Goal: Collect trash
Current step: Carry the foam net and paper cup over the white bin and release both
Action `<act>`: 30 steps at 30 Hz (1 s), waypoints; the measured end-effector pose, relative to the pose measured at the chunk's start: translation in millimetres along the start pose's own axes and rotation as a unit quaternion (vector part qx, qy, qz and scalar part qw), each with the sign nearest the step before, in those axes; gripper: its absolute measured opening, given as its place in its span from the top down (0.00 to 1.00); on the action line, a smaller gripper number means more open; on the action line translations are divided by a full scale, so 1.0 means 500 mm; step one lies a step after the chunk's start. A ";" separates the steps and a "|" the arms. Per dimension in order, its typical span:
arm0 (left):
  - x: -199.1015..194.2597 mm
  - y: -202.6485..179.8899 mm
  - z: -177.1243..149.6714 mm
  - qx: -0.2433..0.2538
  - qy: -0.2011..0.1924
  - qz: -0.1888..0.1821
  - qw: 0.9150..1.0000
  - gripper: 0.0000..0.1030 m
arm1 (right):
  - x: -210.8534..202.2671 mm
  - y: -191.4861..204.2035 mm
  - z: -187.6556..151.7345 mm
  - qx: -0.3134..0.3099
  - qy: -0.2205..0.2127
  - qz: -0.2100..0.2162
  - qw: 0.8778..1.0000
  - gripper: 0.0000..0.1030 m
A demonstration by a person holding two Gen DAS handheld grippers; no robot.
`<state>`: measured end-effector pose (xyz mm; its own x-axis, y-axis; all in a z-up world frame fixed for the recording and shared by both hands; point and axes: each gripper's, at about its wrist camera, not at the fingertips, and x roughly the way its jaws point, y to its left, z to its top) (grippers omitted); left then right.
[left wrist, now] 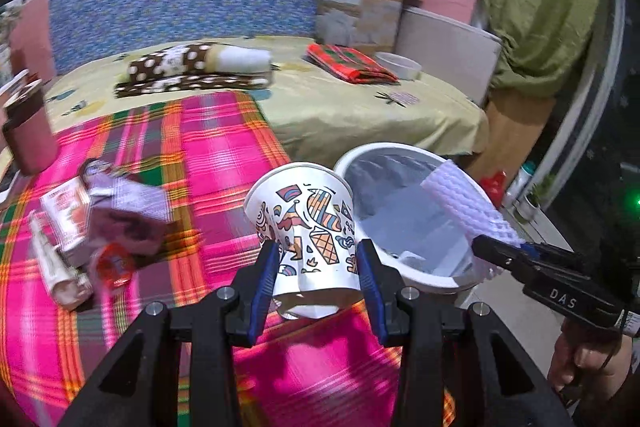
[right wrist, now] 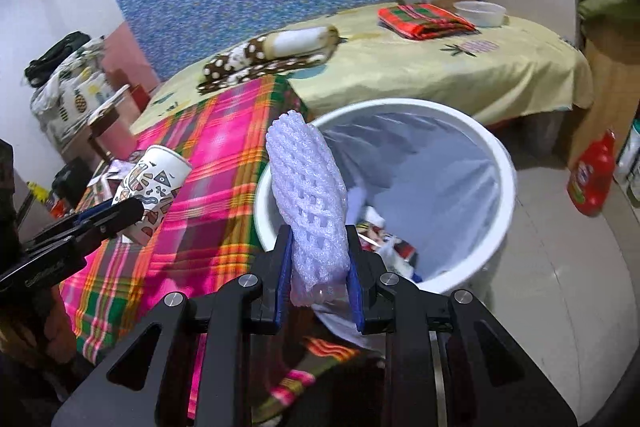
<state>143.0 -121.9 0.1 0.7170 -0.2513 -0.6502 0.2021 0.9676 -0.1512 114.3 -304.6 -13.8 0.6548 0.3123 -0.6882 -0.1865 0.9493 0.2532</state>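
My left gripper (left wrist: pixel 318 255) is shut on a patterned paper cup (left wrist: pixel 308 223) and holds it above the pink plaid cloth (left wrist: pixel 216 147), just left of the white trash bin (left wrist: pixel 404 219). The cup also shows in the right wrist view (right wrist: pixel 150 187). My right gripper (right wrist: pixel 318 243) is shut on a white foam fruit net (right wrist: pixel 312 203) and holds it over the near left rim of the bin (right wrist: pixel 504 195). The bin has a clear liner with some trash at the bottom. The foam net (left wrist: pixel 464 203) and right gripper (left wrist: pixel 496 247) show at the bin's right in the left wrist view.
Crumpled wrappers and small cartons (left wrist: pixel 92 223) lie on the plaid cloth at the left. A brown cup (left wrist: pixel 28 131) stands at far left. Folded cloths (left wrist: pixel 196 67), a white bowl (left wrist: pixel 400 65) and a cardboard box (left wrist: pixel 360 7) sit on the yellow sheet. A red bottle (right wrist: pixel 592 175) stands on the floor.
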 end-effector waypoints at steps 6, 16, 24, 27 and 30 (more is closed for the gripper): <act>0.050 -0.045 0.016 0.020 0.015 -0.023 0.999 0.59 | 0.014 -0.030 -0.002 0.008 0.015 -0.010 1.000 0.73; 0.117 -0.086 0.022 0.039 0.044 -0.054 0.997 0.59 | 0.028 -0.065 -0.003 0.018 0.032 -0.019 0.999 0.72; 0.147 -0.106 0.022 0.047 0.058 -0.081 0.994 0.59 | 0.029 -0.080 -0.001 0.024 0.029 -0.027 0.999 0.49; 0.150 -0.109 0.022 0.045 0.058 -0.088 0.993 0.56 | 0.029 -0.087 0.000 0.027 0.027 -0.028 0.999 0.46; 0.148 -0.106 0.023 0.041 0.054 -0.097 0.993 0.46 | 0.029 -0.086 0.002 0.028 0.027 -0.026 0.999 0.46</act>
<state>192.9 -192.2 -31.2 0.5844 -0.4241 -0.6918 0.3862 0.8952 -0.2226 132.4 -340.6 -34.1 0.6223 0.2652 -0.7365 -0.1115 0.9613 0.2519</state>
